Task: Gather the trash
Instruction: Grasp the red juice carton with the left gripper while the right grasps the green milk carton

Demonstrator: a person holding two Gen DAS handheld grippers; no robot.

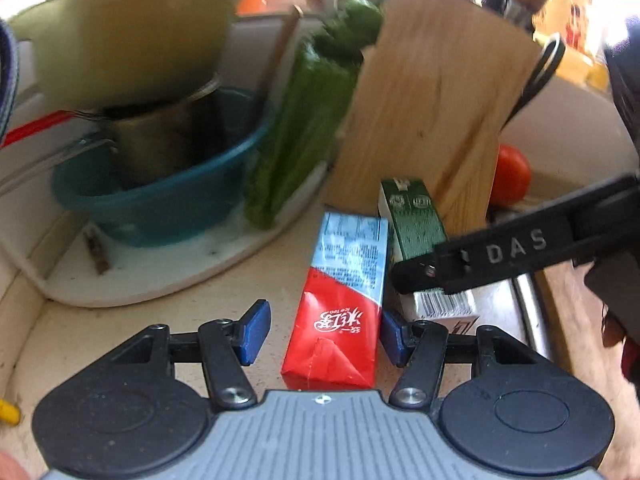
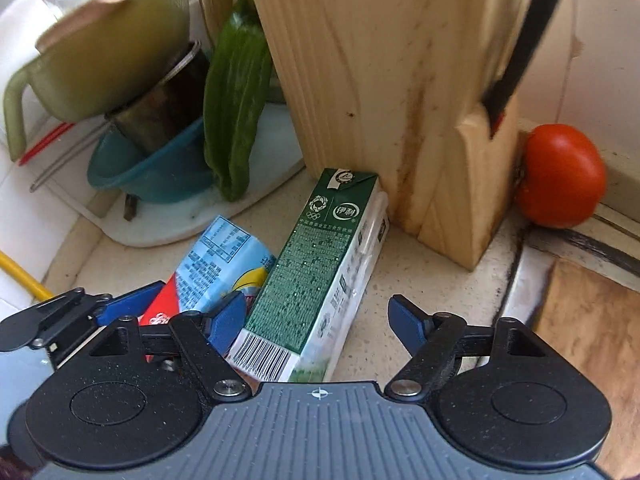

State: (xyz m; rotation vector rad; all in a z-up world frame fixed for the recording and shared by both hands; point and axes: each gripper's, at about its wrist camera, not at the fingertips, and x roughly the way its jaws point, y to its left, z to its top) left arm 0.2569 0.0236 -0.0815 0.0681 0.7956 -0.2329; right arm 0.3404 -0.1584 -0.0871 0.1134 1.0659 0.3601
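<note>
A red and blue drink carton [image 1: 340,312] lies flat on the beige counter. My left gripper [image 1: 324,334] is open and straddles the carton's near end; one blue pad [image 1: 394,336] sits against its right side, the other pad [image 1: 254,332] stands apart. Beside it lies a green and white milk carton [image 2: 316,272], its far end against the wooden knife block [image 2: 380,92]. My right gripper [image 2: 318,322] is open around the green carton's barcode end. The green carton [image 1: 416,220] also shows in the left wrist view, partly behind the right gripper's black finger [image 1: 500,256].
A white tray [image 2: 172,228] at back left holds a blue bowl [image 2: 160,176] with a metal cup, a pale green jug [image 2: 112,52] and a green pepper [image 2: 236,112]. A tomato [image 2: 560,176] sits right of the block. A wooden board [image 2: 592,328] lies at right.
</note>
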